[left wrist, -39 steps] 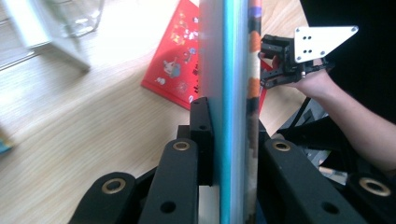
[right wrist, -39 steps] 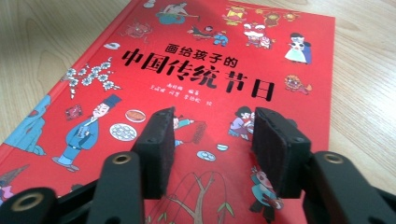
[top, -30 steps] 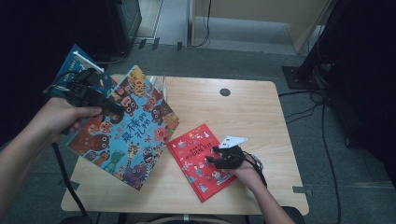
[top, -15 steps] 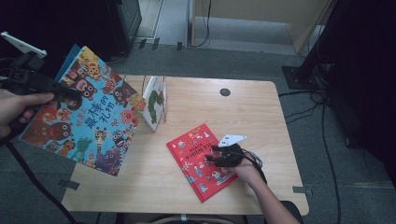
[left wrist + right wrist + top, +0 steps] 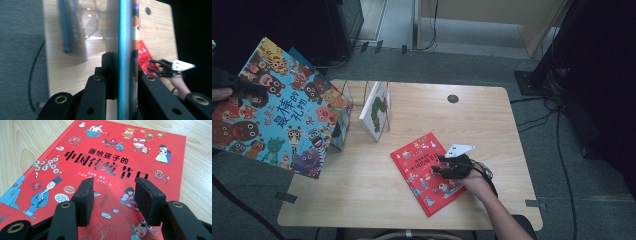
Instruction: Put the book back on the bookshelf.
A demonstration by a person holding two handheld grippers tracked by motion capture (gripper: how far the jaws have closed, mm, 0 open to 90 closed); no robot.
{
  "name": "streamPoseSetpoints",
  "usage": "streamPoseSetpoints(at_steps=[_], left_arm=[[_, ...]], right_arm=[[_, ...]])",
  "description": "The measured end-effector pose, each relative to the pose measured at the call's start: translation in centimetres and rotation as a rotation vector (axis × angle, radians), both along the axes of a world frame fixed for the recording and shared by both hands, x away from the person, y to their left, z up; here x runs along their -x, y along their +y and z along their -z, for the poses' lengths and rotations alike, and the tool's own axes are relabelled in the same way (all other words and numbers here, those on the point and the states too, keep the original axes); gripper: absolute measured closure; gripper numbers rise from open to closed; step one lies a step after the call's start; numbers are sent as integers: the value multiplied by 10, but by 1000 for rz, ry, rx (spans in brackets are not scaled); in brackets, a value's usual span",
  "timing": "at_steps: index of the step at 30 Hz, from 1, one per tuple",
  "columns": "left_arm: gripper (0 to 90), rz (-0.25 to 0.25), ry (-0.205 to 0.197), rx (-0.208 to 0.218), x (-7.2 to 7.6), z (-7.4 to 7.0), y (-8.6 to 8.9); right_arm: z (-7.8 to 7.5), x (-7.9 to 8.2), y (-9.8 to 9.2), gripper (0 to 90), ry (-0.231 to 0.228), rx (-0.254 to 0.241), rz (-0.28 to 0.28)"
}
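High view has the big blue picture book (image 5: 277,107) lifted clear off the left edge of the table (image 5: 512,125), clamped near its upper left edge by the left gripper (image 5: 239,86), cover facing up at the camera and the whole thing tilted, its long edges running from upper left down to lower right. Left gripper view confirms the hold: the book's teal edge (image 5: 123,62) runs straight up between the two black jaws, which pinch it from both sides. Now the relation that matters: the clear book stand (image 5: 362,107), with a white book (image 5: 376,110) already upright in it, sits just to the right of the raised book, so the left hand is by far the nearer one and the book likely has to turn on edge to match those slots. Over on the right, the red book (image 5: 424,172) lies flat on the wood, and the right gripper (image 5: 443,167) rests over it, wrist low, forearm coming in from the bottom; right gripper view shows its jaws about half apart with nothing between them, just hovering at the red cover (image 5: 112,170).
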State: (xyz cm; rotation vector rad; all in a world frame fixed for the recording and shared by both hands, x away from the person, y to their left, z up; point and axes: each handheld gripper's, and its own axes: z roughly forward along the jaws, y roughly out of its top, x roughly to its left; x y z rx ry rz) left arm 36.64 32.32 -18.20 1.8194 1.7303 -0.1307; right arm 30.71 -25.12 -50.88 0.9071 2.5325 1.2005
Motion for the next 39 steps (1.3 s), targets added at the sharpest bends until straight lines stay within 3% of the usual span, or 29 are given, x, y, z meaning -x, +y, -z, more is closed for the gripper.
streamPoseSetpoints(at_steps=[2, 7, 11, 20, 22, 26, 31, 39], left_arm=[[815, -15, 5, -15, -8, 4, 3], [816, -38, 17, -5, -21, 8, 7], [816, -53, 28, -31, -34, 10, 5], [816, -76, 36, -61, -64, 21, -10], [816, -99, 14, -88, -72, 26, -17], [816, -118, 7, -97, -80, 30, -22], [816, -102, 32, -109, -95, 41, -34], [813, -96, 49, -122, -105, 59, -44]], right_arm=[[0, 0, 0, 498, -1, 0, 1], [0, 0, 0, 498, -1, 0, 0], [0, 0, 0, 499, -2, 0, -2], [0, 0, 1, 497, -10, 5, -8], [0, 0, 1, 497, -15, 8, -12], [1, 0, 2, 497, -17, 7, -14], [1, 0, 2, 498, -19, 8, -16], [1, 0, 2, 498, -21, 9, -18]])
